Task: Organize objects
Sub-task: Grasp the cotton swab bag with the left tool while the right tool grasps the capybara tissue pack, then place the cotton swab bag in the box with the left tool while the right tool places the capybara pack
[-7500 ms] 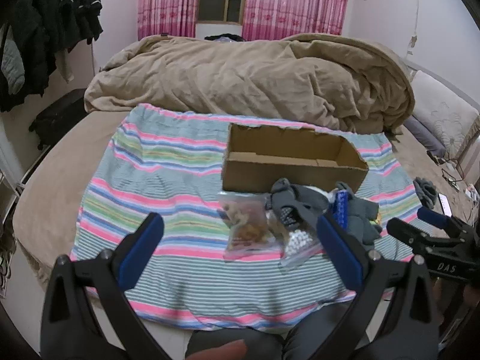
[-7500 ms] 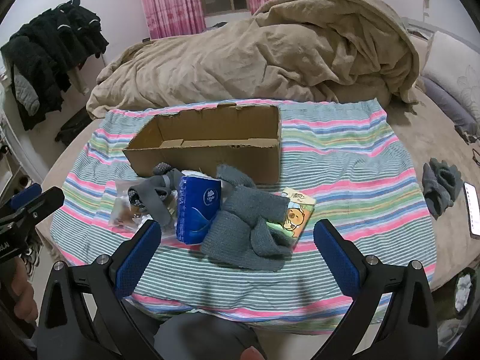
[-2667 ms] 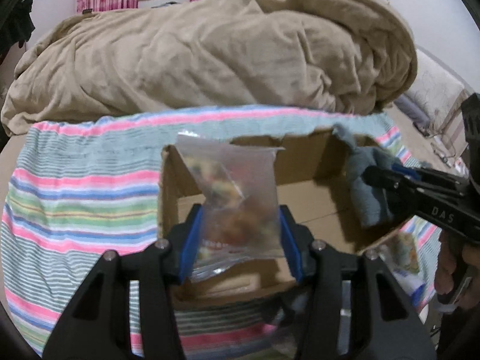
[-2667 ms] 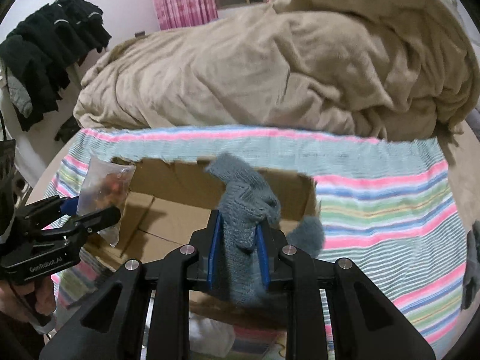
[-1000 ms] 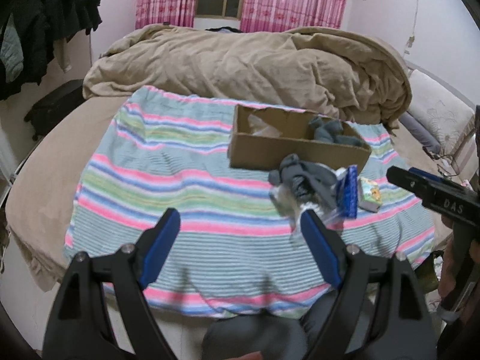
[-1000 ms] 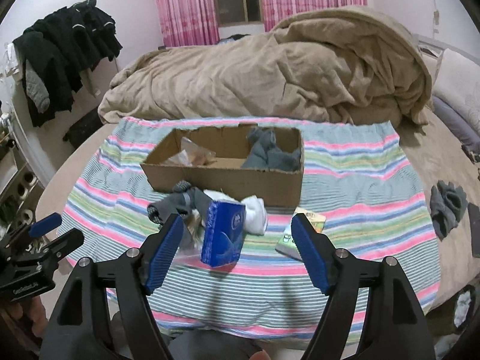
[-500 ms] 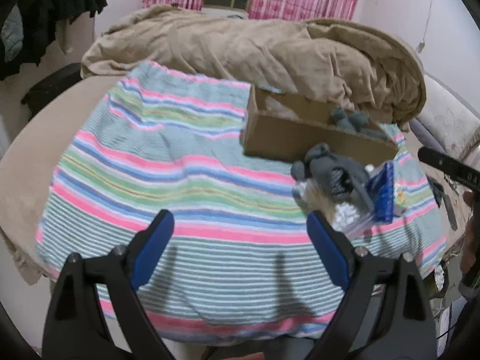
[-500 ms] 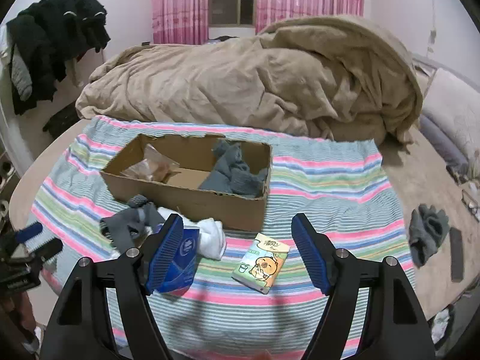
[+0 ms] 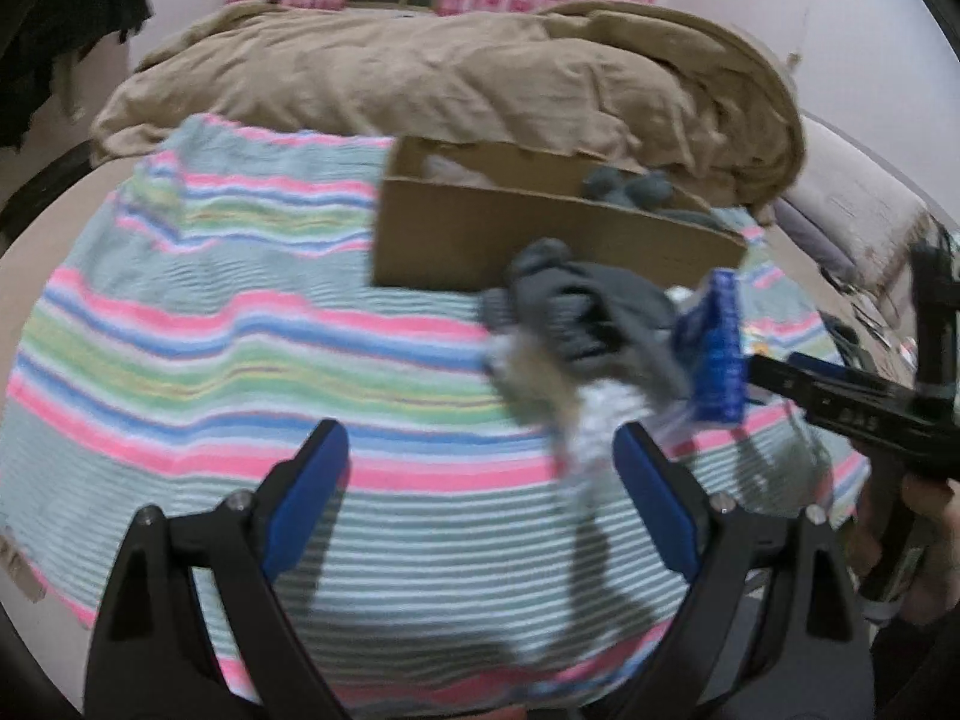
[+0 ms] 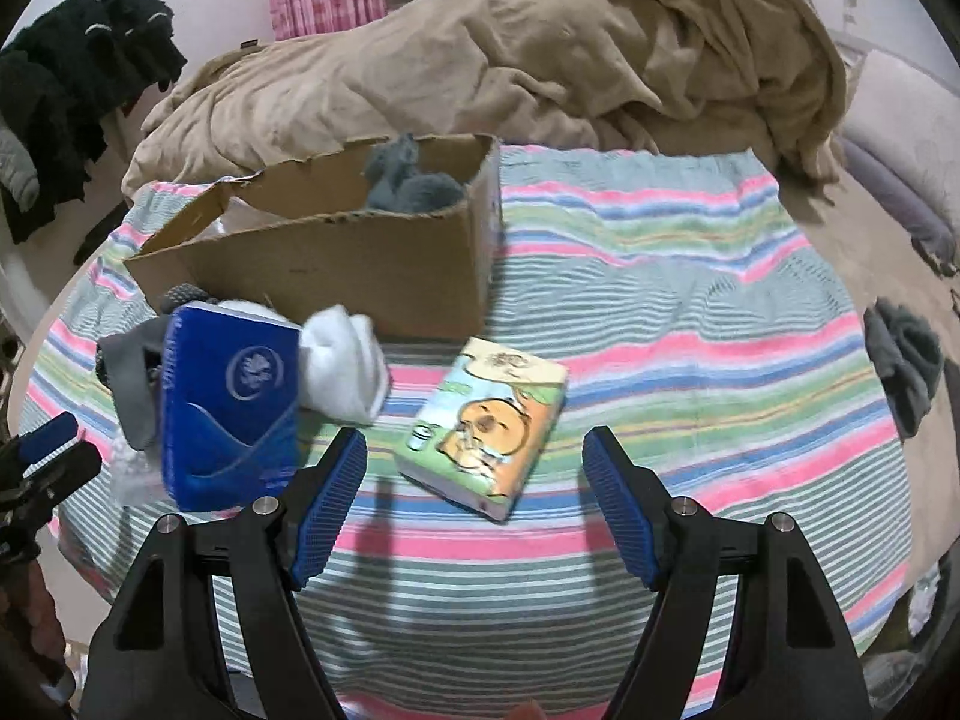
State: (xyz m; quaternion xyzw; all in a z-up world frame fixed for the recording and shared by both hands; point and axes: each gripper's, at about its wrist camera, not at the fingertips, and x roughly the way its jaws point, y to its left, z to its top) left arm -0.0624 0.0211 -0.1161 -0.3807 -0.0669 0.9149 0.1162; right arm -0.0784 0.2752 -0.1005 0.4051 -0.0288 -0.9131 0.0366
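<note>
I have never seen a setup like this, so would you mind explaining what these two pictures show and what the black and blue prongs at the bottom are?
A person holds a two-finger tool in each hand, each with a wide-angle camera looking along its fingers. One picture comes from the left hand-held gripper, the other from the right hand-held gripper. Both are open and hold nothing.

They look at a striped blanket on a bed. On it stands a cardboard box with a grey knitted item inside. In front of the box lie a blue tissue pack, a white sock, a cartoon tissue pack and a dark grey glove. The right gripper hovers nearest the cartoon pack.
</note>
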